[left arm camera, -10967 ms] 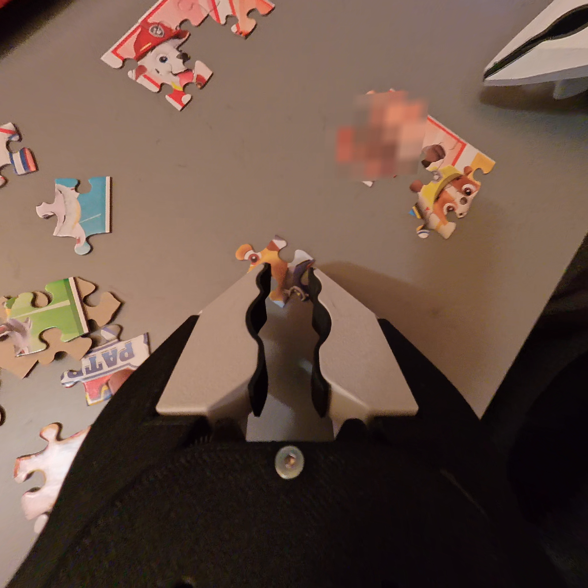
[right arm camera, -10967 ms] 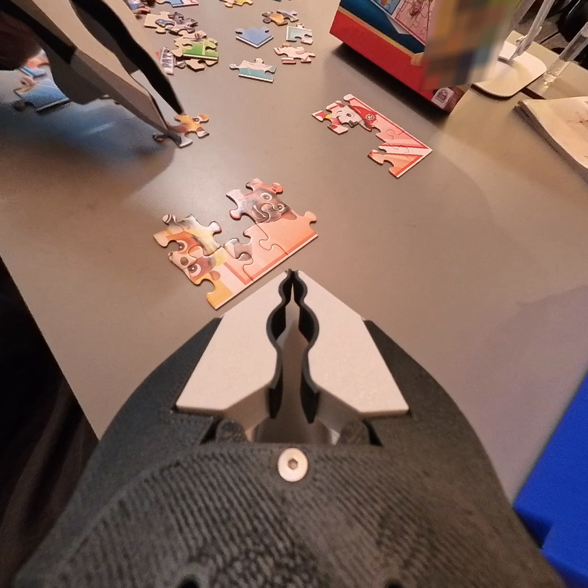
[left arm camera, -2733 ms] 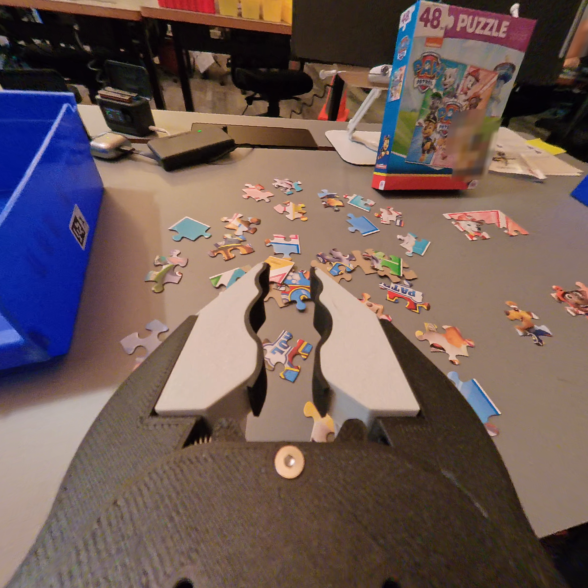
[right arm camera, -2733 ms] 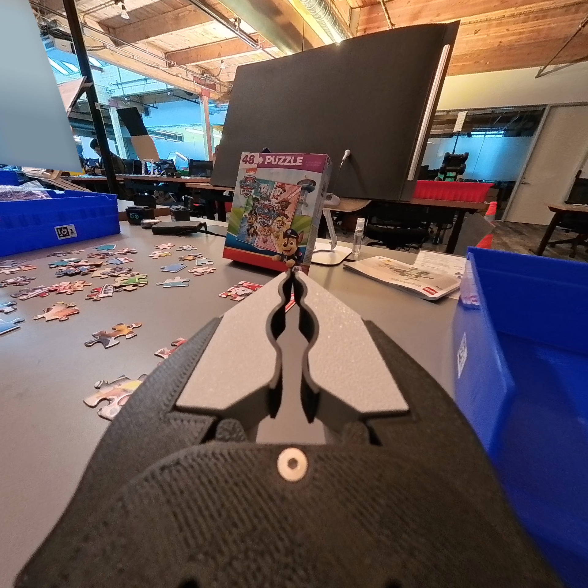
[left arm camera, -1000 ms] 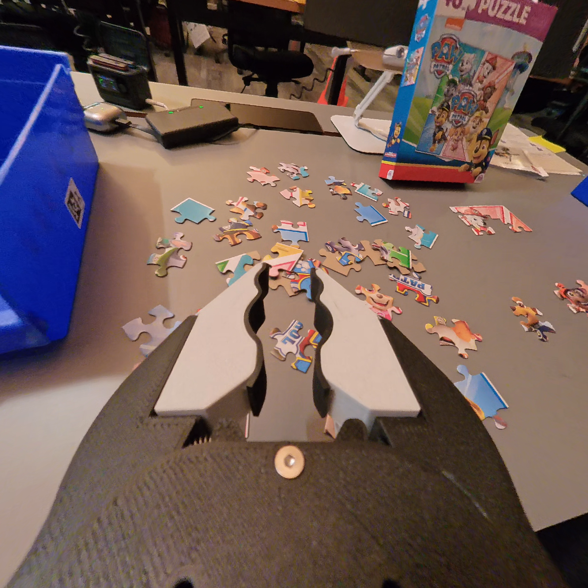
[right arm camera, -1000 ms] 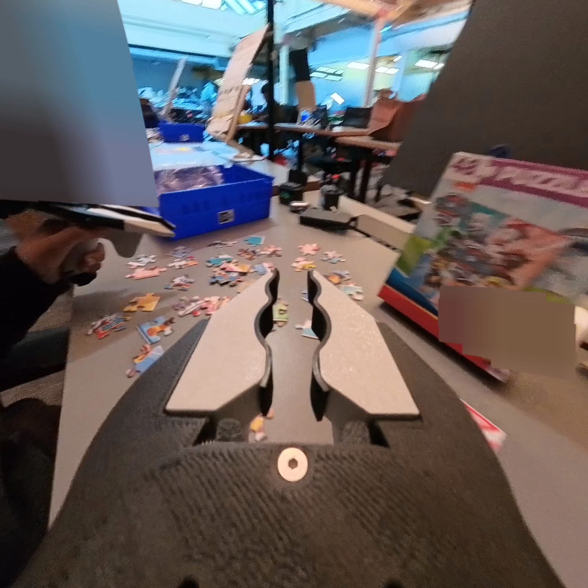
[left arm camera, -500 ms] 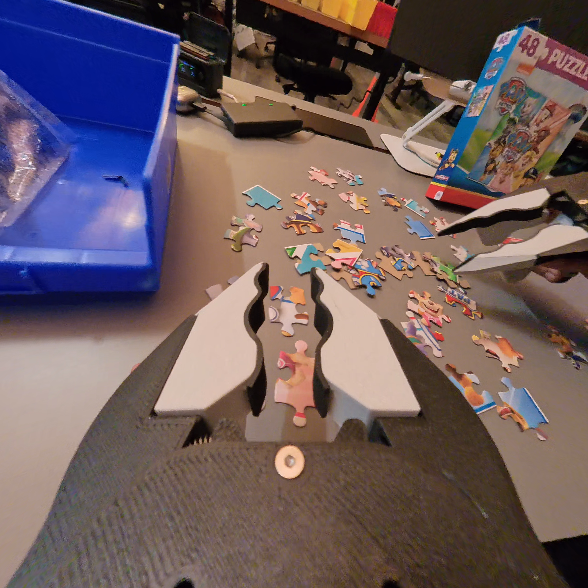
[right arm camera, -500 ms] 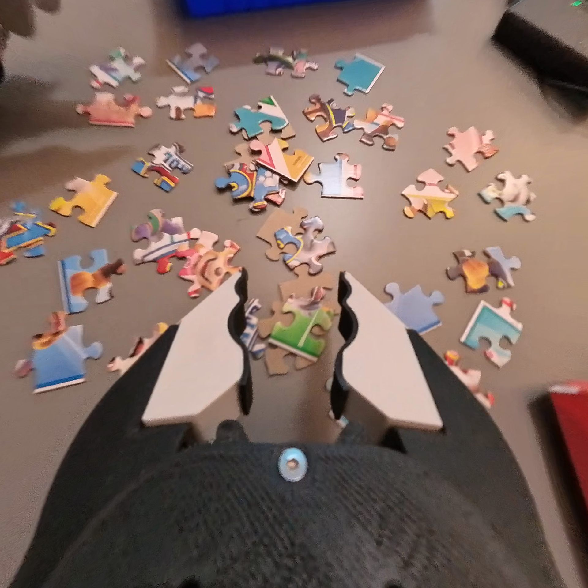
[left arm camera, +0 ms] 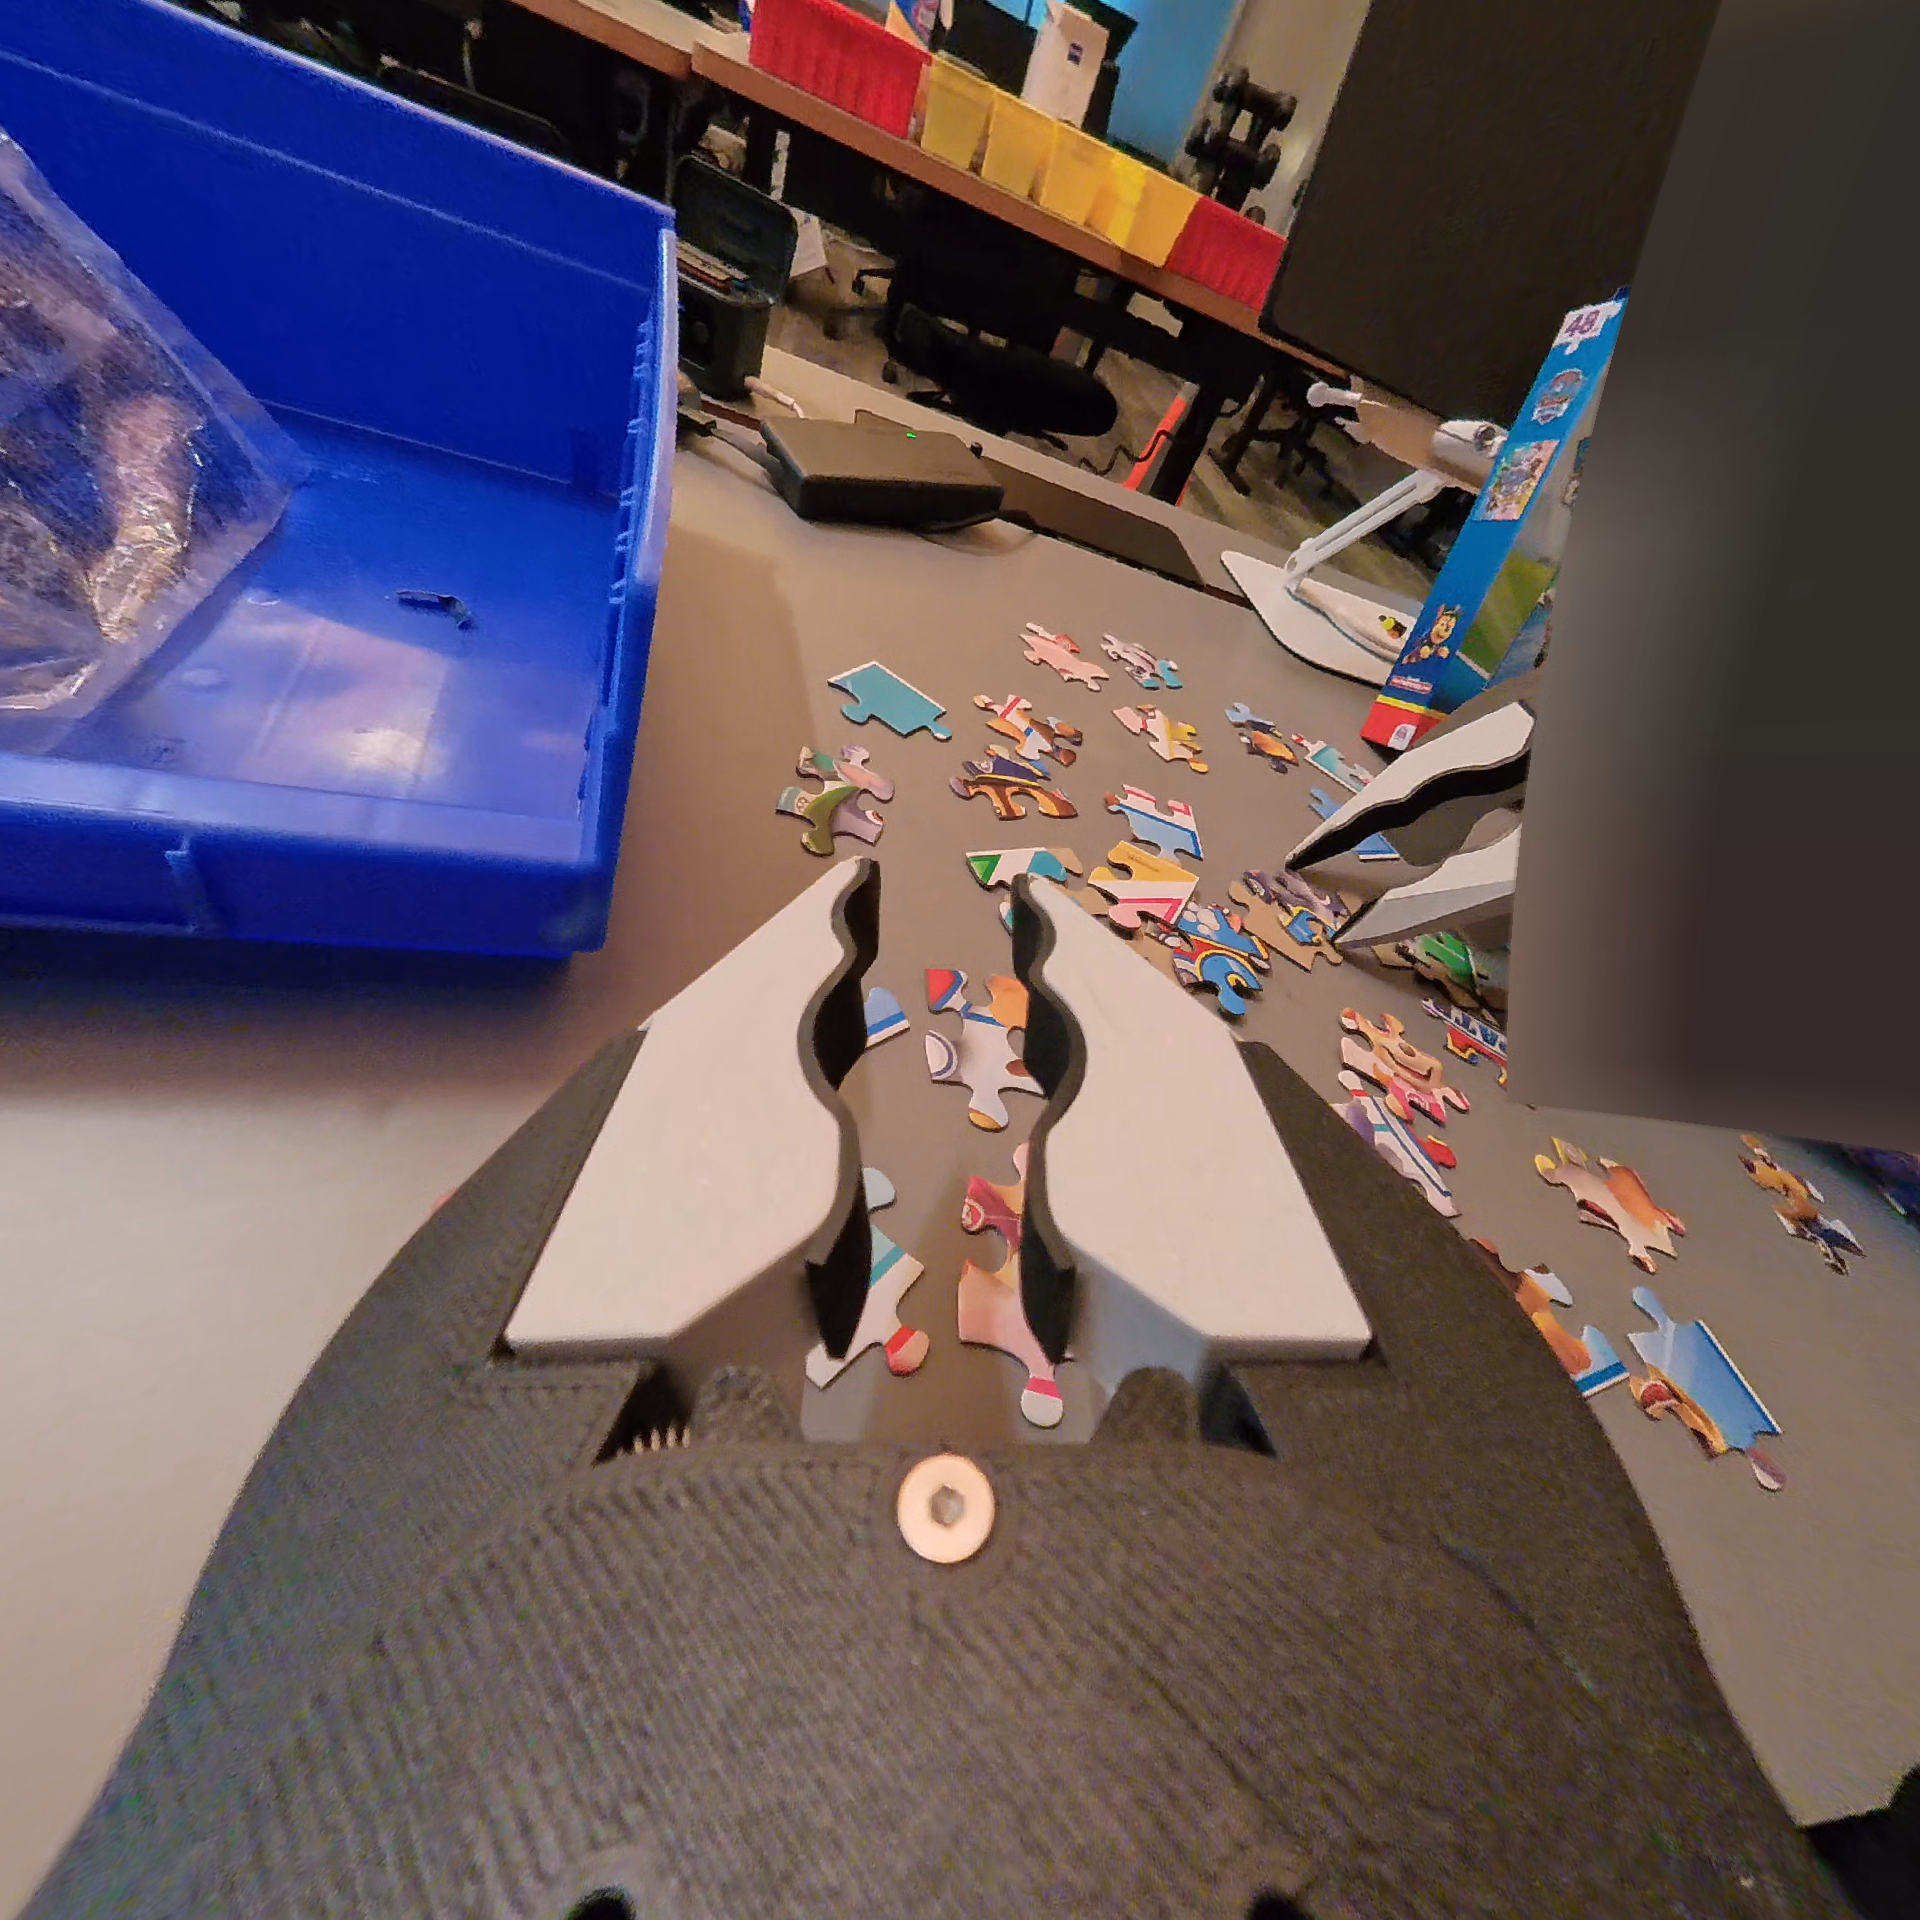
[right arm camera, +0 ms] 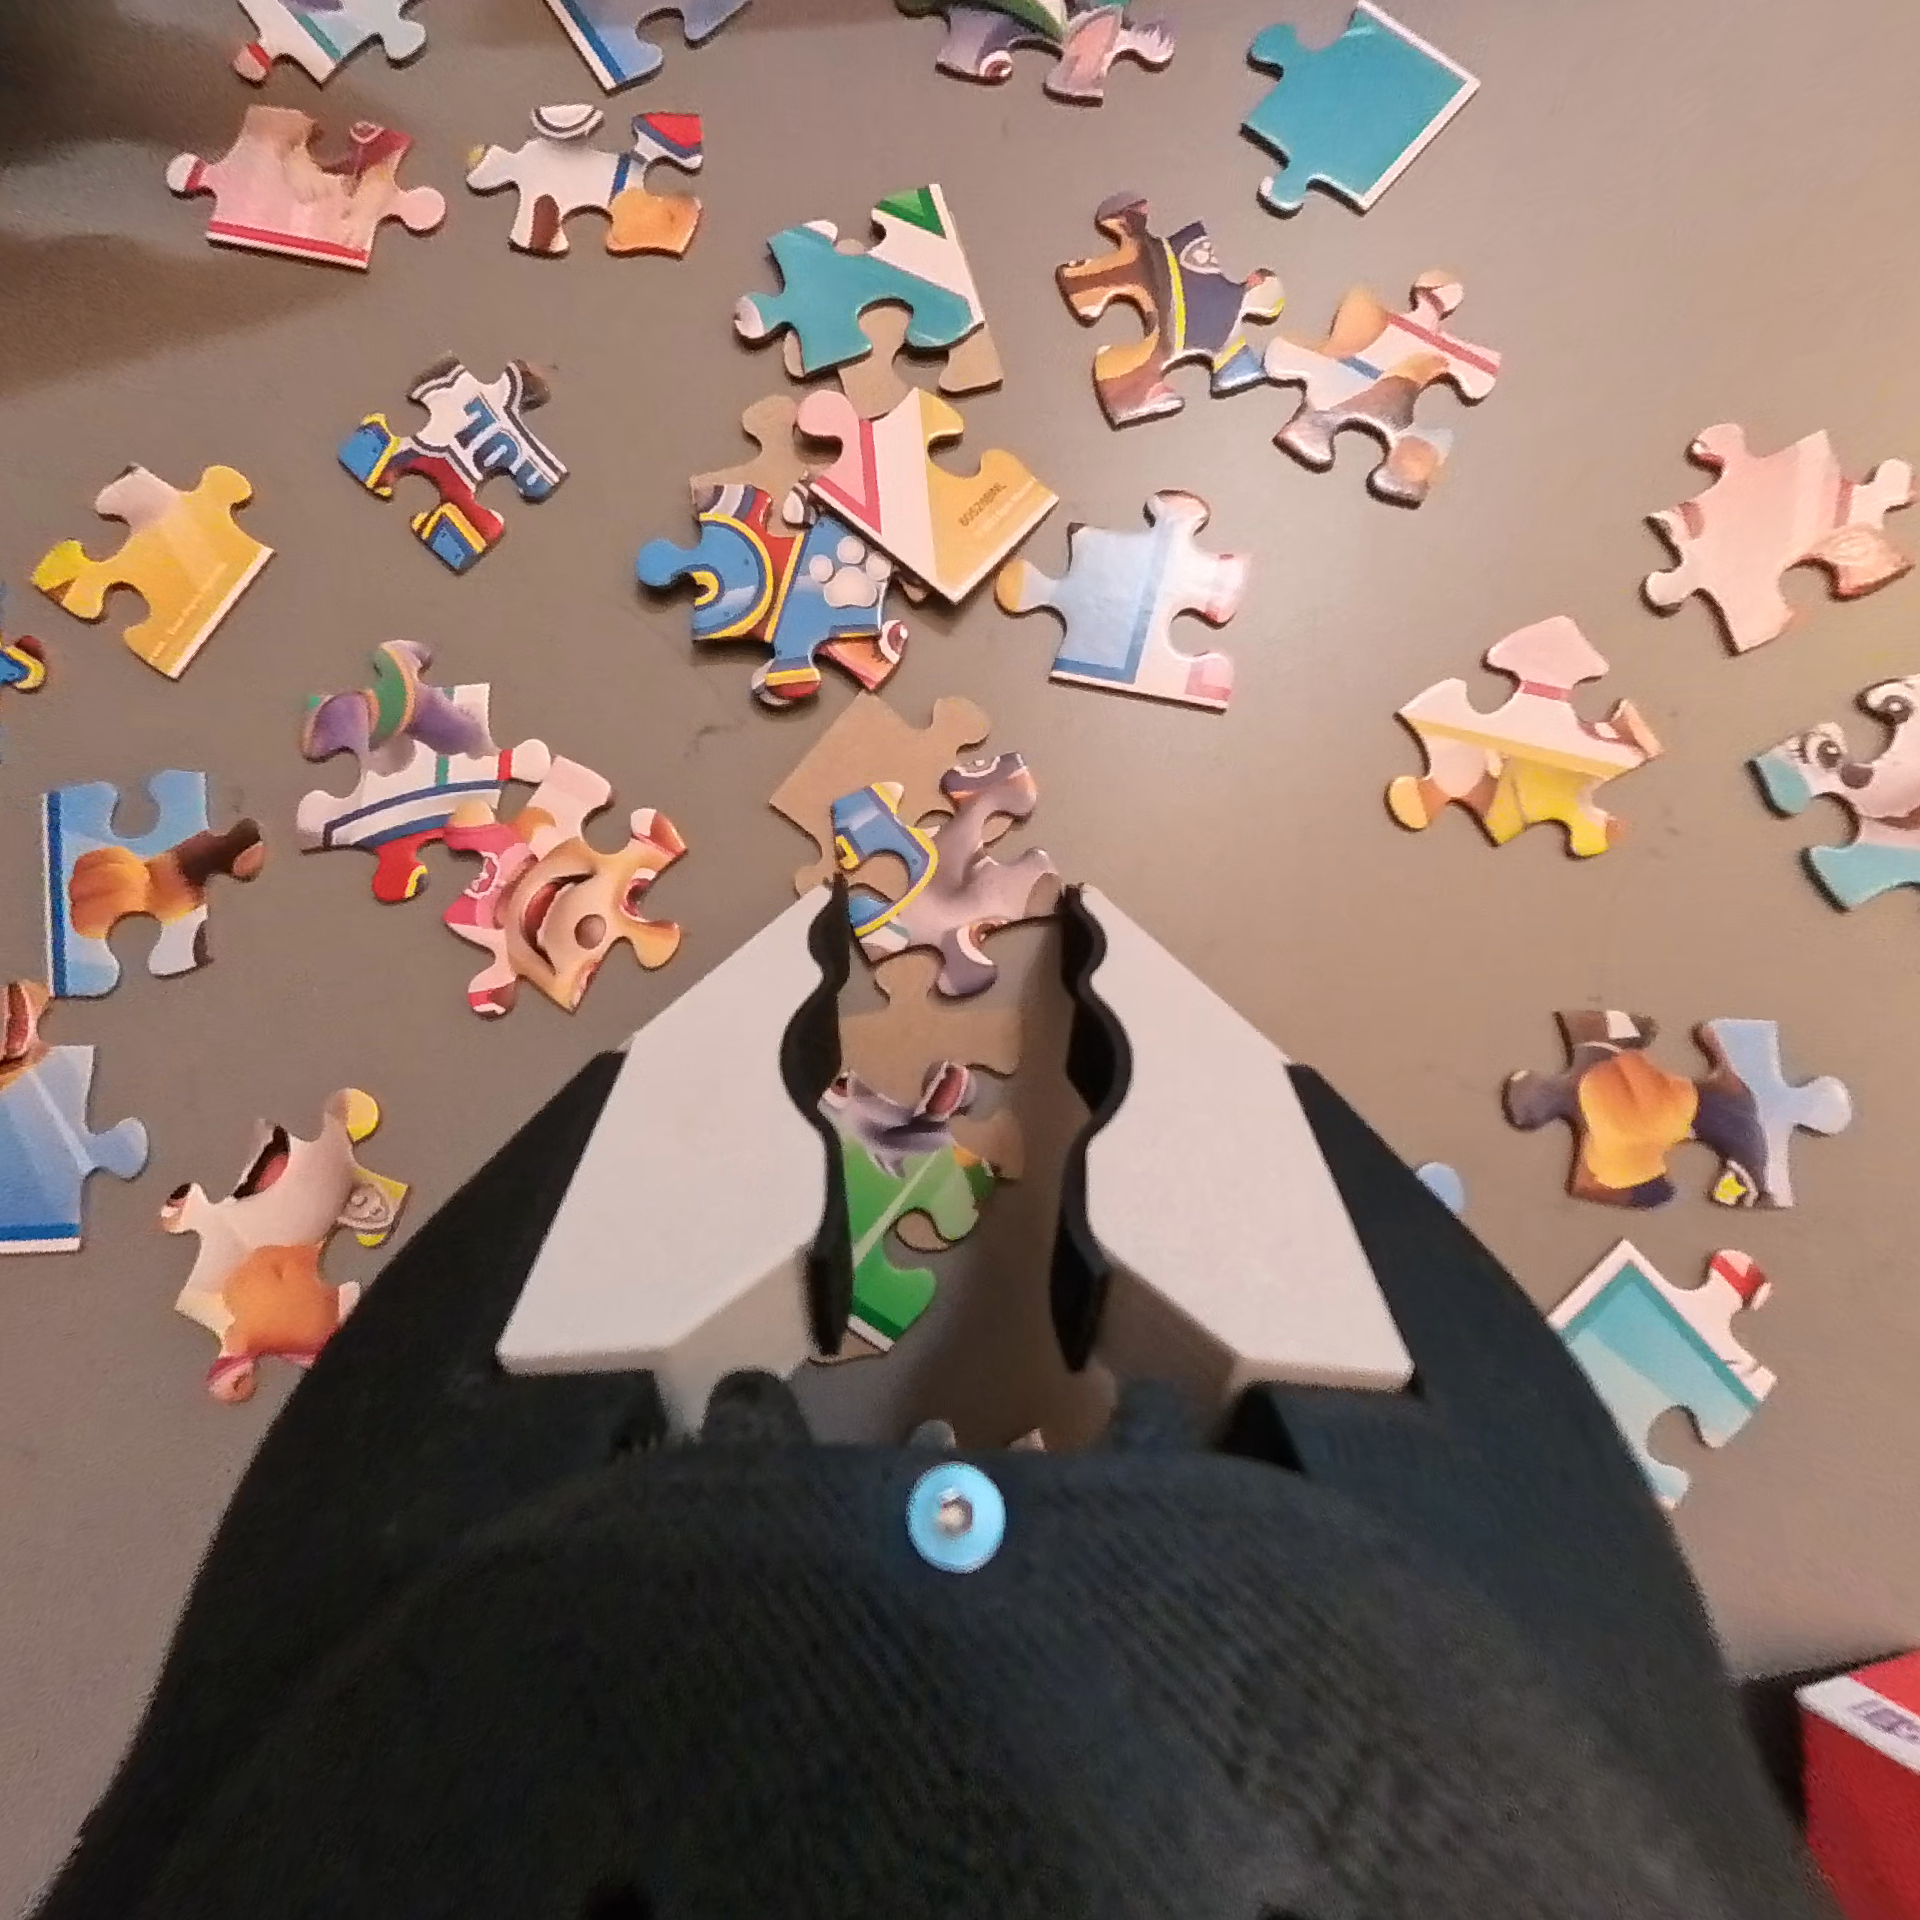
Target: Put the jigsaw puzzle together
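Many colourful puzzle pieces lie scattered on the grey table (left arm camera: pixel 156 1143). My left gripper (left arm camera: pixel 943 878) hovers above the near pieces with its jaws apart and nothing between the pads. A white, red and orange piece (left arm camera: pixel 977 1039) lies on the table below it. My right gripper (right arm camera: pixel 951 899) points down at the table. Its two pads meet the opposite edges of a purple and blue piece (right arm camera: pixel 956 862), which lies flat on a brown face-down piece (right arm camera: pixel 873 758). The right gripper also shows in the left wrist view (left arm camera: pixel 1317 902), with its tips at the table on that piece (left arm camera: pixel 1283 894).
A blue bin (left arm camera: pixel 416 312) with a clear plastic bag (left arm camera: pixel 94 499) stands at the left. A black device (left arm camera: pixel 883 478), a white stand (left arm camera: pixel 1340 582) and the puzzle box (left arm camera: pixel 1507 540) stand at the back. A red box corner (right arm camera: pixel 1860 1766) shows at the right gripper's lower right. Left tips to right tips: about 20 centimeters.
My right gripper swung down from facing the room to over the pieces; its jaws opened wide, then narrowed onto the purple and blue piece. My left gripper turned left toward the bin, jaws unchanged.
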Tool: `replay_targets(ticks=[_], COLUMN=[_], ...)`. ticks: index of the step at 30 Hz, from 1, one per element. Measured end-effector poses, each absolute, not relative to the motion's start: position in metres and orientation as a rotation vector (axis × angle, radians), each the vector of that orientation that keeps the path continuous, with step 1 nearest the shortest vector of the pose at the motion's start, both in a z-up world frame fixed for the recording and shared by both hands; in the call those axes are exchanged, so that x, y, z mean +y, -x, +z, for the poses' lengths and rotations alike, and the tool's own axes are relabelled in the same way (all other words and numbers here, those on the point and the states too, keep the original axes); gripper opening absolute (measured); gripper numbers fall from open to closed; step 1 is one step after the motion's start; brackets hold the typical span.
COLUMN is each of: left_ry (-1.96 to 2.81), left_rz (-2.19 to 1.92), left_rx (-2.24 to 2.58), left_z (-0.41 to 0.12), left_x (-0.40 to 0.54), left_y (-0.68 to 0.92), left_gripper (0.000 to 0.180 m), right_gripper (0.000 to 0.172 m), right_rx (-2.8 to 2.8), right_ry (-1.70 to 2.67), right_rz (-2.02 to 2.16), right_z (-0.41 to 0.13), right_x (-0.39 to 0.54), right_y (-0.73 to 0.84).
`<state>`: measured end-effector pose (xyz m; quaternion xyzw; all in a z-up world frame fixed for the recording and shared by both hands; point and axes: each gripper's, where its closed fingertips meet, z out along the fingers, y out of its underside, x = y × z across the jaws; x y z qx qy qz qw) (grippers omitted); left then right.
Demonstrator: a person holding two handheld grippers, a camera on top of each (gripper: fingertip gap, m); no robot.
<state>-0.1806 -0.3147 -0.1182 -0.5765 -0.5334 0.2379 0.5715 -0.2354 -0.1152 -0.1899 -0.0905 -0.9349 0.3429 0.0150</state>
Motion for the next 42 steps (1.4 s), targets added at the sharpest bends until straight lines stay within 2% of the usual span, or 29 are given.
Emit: replay_targets(ticks=[9,11,15,22,25,28,36,37,40,42], left_ry=[1.346,1.349,1.345,1.38,1.373,1.365,1.4,1.408,1.421,1.432], left_rz=[0.561,0.563,0.57,0.541,0.552,0.546,0.464,0.454,0.421,0.402], left_rx=[-1.233,-1.228,-1.22,-1.207,-1.199,-1.192,-1.132,-1.124,-1.097,-1.086], left_z=[-0.113,-0.112,-0.108,-0.108,-0.103,-0.101,-0.098,-0.098,-0.096,-0.097], left_x=[-0.313,-0.312,-0.311,-0.302,-0.303,-0.302,-0.273,-0.269,-0.256,-0.249], left_y=[0.179,0.178,0.178,0.176,0.174,0.174,0.172,0.171,0.17,0.17], left_gripper=[0.022,0.022,0.022,0.023,0.023,0.023,0.024,0.024,0.024,0.024], right_gripper=[0.04,0.048,0.049,0.06,0.052,0.035,0.026,0.0,0.001,0.011], right_rx=[-2.778,-2.766,-2.791,-2.913,-2.9,-2.904,-2.881,-2.875,-2.843,-2.837], right_ry=[0.446,0.516,0.394,0.284,0.231,0.203,0.221,0.211,0.219,0.231], right_rz=[1.048,1.054,1.145,1.036,1.027,1.033,1.115,1.136,1.184,1.175], right_z=[-0.179,-0.176,-0.163,-0.191,-0.191,-0.191,-0.185,-0.182,-0.171,-0.169], right_x=[-0.1,-0.097,-0.118,-0.14,-0.14,-0.141,-0.143,-0.144,-0.144,-0.142], right_y=[0.281,0.286,0.253,0.228,0.227,0.222,0.215,0.214,0.215,0.217])
